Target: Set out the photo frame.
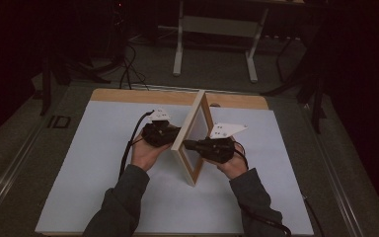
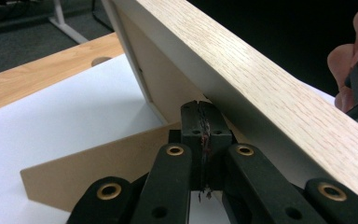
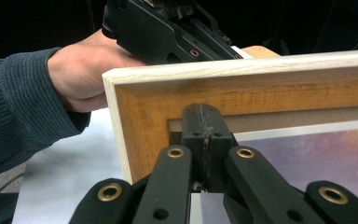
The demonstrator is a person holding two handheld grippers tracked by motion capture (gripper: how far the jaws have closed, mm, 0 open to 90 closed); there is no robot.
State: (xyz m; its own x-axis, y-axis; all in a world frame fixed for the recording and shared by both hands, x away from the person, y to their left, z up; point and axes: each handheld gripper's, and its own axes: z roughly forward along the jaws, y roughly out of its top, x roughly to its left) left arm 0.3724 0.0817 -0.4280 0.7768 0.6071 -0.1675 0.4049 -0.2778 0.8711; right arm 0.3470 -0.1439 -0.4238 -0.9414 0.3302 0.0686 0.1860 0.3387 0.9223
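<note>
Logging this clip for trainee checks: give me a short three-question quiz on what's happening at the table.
1. True or false: the picture frame lies flat on the white sheet.
2. The left tool meets the frame at: A) its picture side B) its back, by the prop leg C) its top edge.
3. How do the jaws of the right tool stand?
Key: 1 false, it stands on edge; 2 B; 3 shut, tips at the frame's front.

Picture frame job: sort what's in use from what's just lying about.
In use: light wooden picture frame standing on edge; its brown fold-out back stand; left gripper; right gripper.

Just about: white table mat; white metal desk legs behind.
</note>
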